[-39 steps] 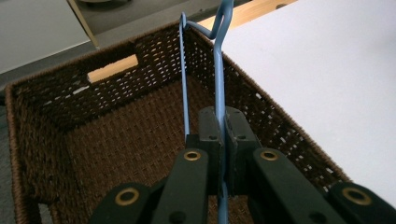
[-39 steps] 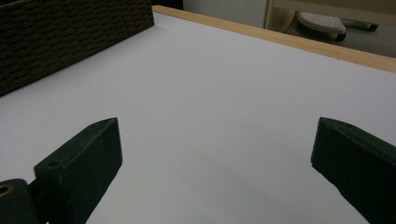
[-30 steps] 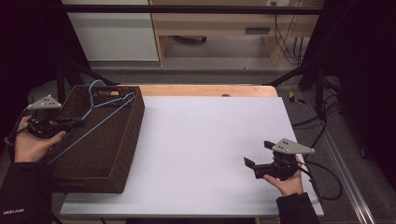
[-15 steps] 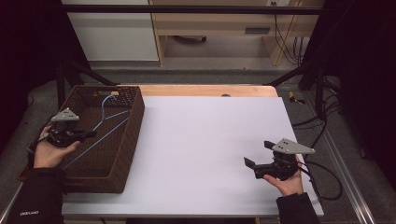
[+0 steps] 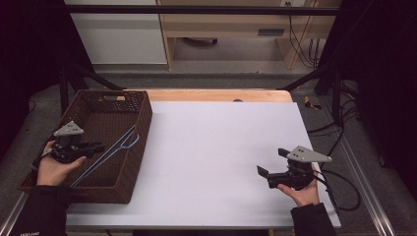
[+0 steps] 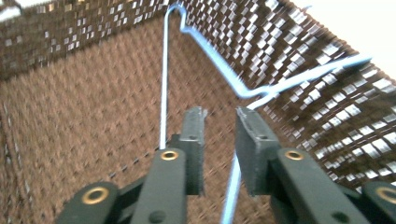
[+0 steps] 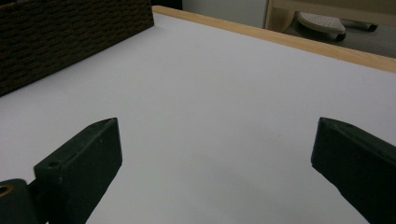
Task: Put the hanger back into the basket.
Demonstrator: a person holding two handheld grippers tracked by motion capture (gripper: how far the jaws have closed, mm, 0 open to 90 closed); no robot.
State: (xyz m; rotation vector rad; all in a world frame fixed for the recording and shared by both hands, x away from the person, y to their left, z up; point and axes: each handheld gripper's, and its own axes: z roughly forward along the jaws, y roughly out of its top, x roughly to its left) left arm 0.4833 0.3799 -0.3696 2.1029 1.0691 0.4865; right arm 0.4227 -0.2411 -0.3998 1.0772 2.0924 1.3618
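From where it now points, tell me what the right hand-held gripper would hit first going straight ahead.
Probably nothing soon: the right hand-held gripper, jaws wide open, faces bare white tabletop. Farther on, likely the wicker basket's side wall; depth is unclear.

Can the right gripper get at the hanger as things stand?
Probably not without a long reach. The right gripper sits open at the table's far side, and the hanger lies inside the basket, behind its wall. The left gripper is already at it, jaws just opened around the wire.
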